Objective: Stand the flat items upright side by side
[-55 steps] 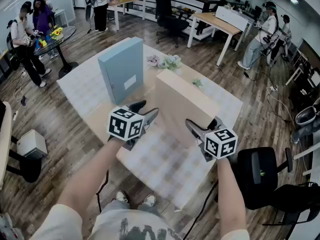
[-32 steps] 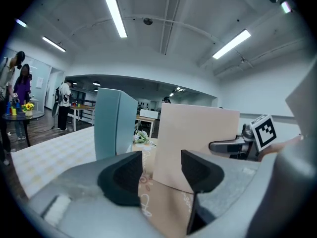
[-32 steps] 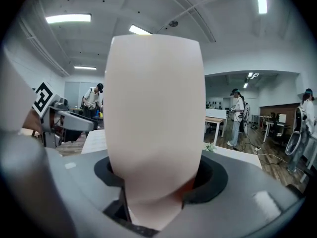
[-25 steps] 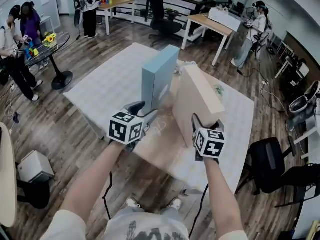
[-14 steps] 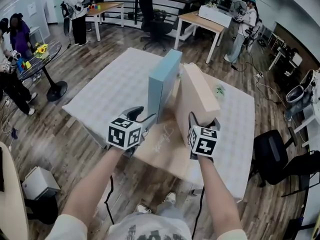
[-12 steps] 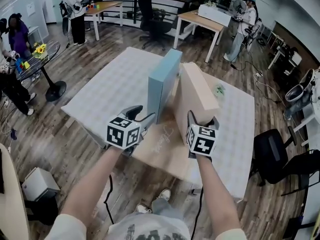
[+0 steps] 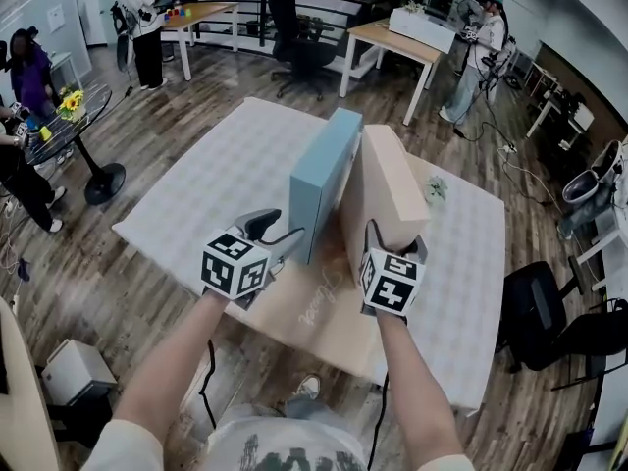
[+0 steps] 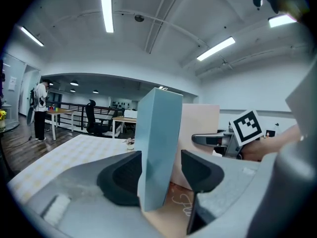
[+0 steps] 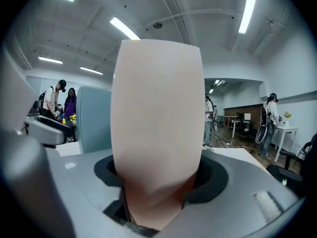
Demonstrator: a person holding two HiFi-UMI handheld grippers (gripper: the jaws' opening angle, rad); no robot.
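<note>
Left gripper [image 7: 280,232] clamped the upright slim blue box [image 7: 319,180]; right gripper [image 7: 395,238] clamped the flat beige box [image 7: 385,189] just right of it, parallel.

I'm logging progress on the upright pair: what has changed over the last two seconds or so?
The tall light-blue box in the left gripper and the tall beige box clamped by the right gripper have come together. The wide gap between them has closed, and they now stand side by side, faces parallel. Unchanged: both upright, the right gripper's hold.
</note>
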